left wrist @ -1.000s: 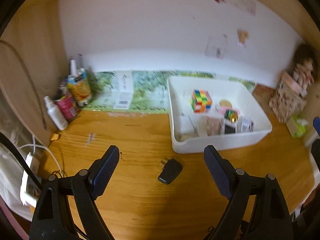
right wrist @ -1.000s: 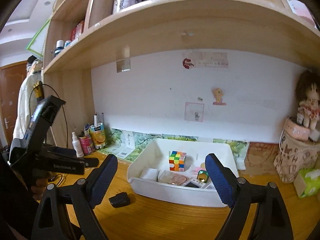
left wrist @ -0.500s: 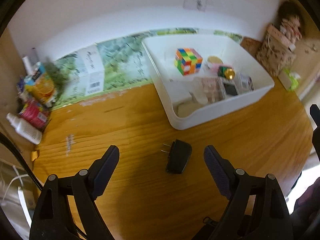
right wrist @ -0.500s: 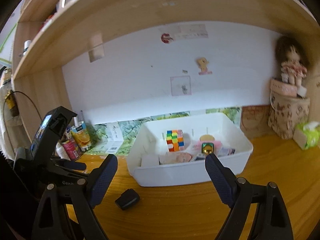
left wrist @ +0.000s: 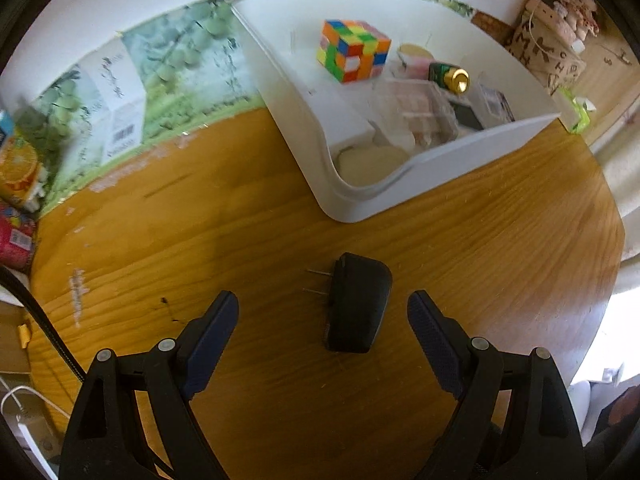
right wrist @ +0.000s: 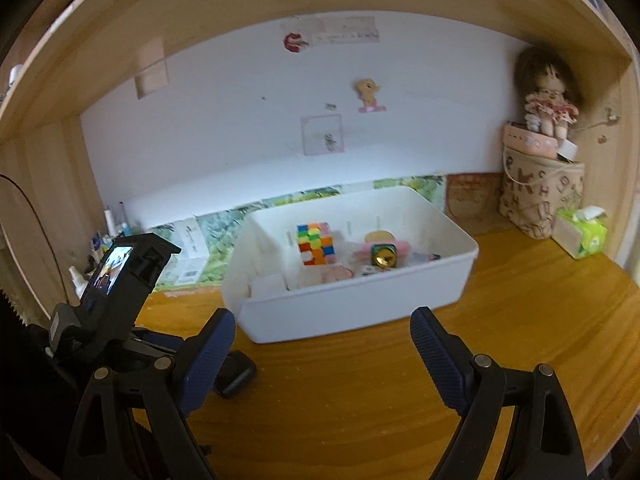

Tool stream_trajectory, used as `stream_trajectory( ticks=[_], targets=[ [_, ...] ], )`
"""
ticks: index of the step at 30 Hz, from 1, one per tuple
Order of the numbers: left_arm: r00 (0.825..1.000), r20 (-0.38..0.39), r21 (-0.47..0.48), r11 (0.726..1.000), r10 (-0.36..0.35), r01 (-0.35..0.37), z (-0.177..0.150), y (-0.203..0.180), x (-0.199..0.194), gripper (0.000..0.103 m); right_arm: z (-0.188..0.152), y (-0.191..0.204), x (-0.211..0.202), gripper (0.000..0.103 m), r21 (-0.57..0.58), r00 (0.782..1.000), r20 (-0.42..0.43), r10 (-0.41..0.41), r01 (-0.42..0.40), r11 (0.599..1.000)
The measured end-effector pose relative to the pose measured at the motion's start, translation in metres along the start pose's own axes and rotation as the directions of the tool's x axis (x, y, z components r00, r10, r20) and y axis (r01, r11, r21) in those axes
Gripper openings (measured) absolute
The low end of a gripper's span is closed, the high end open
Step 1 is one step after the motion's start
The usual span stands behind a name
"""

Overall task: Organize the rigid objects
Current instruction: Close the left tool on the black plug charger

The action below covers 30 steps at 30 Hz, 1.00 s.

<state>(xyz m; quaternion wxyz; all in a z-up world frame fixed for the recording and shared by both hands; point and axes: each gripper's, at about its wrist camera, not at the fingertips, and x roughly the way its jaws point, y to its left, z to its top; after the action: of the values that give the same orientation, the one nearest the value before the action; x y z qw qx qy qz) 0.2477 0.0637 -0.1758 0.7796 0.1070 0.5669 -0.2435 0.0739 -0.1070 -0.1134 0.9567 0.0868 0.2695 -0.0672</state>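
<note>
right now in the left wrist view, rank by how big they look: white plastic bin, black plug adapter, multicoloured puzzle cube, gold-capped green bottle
1. white plastic bin
2. black plug adapter and multicoloured puzzle cube: look alike; the adapter is nearer the camera, so unsure
3. gold-capped green bottle

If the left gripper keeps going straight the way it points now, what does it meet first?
Probably the black plug-in charger lying on the wooden desk. It sits between the open left gripper fingers, slightly right of centre; how far remains is unclear.

One black two-pronged plug adapter point(left wrist: 356, 304) is lying on the wooden desk point(left wrist: 240, 240); one white plastic bin point(left wrist: 460, 160) is holding one multicoloured puzzle cube point(left wrist: 354, 50) and one gold-capped green bottle point(left wrist: 450, 74); one doll point(right wrist: 550, 92) is sitting far right.
</note>
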Motion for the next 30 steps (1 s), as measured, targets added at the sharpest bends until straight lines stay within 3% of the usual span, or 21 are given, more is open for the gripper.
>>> stream_trajectory(
  ticks=[9,15,23,30],
  targets=[
    [0.998,-0.057,-0.027,0.999,-0.033,0.032,0.001,0.005,0.024,0.087,-0.005,0.003,0.005,0.090,0.006,0.998,-0.049,-0.026,0.026,1.000],
    [0.996,-0.060,-0.043,0.997,-0.063,0.060,-0.001,0.010,0.026,0.080,-0.005,0.007,0.008,0.090,-0.002,0.998,-0.065,-0.026,0.026,1.000],
    [0.989,-0.058,-0.061,0.990,-0.133,0.130,-0.003,0.014,0.025,0.060,-0.005,0.008,0.008,0.090,-0.009,0.997,-0.074,-0.019,0.018,1.000],
    [0.985,-0.093,-0.084,0.986,-0.148,0.141,-0.008,0.000,0.029,0.043,-0.004,0.005,0.006,0.090,-0.016,0.997,-0.073,-0.008,0.007,1.000]
  ],
)
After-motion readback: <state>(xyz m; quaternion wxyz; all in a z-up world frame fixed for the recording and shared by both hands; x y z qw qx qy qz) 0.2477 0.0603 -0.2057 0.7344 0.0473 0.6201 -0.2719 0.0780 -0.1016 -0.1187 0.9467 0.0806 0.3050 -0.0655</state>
